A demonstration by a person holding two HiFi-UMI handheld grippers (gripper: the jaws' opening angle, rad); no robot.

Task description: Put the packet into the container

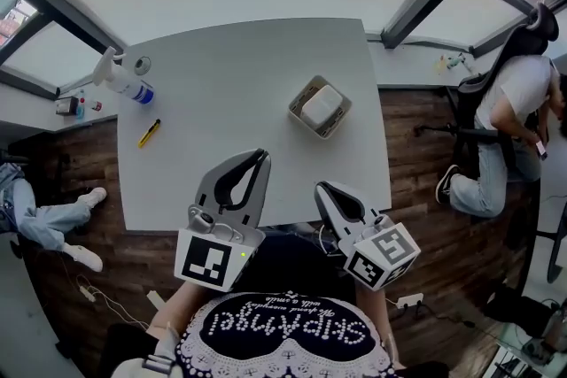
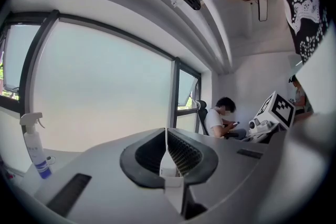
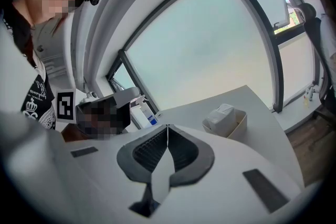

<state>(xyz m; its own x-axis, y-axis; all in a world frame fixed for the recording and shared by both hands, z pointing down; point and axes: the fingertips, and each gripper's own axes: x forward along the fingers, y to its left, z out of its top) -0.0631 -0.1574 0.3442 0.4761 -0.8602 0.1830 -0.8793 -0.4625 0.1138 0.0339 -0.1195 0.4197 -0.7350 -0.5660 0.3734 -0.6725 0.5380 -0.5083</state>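
Nearest to the head camera, a dark top with pale lettering is seen at the bottom edge, and just beyond it the two marker cubes of the handheld claws are held over the near edge of the table.

The left gripper is held at the near left of the table. In its own view its jaws are seen closed flat together, with nothing between them. The right gripper is held just beside it on the right, and its jaws are likewise seen closed and empty. Neither claw is touching anything on the table.

The packet, white and blocky, is seen lying inside the container, a small pale open box placed on the right half of the table, well apart from both claws. From the right gripper view the packet is shown standing a little above the rim of the container.

A spray bottle is laid at the far left corner, and a small yellow and black tool is placed nearer, by the left edge.

A seated person is seen on a chair at the far right, off the table, and another person's legs are stretched over the wooden floor at the left.
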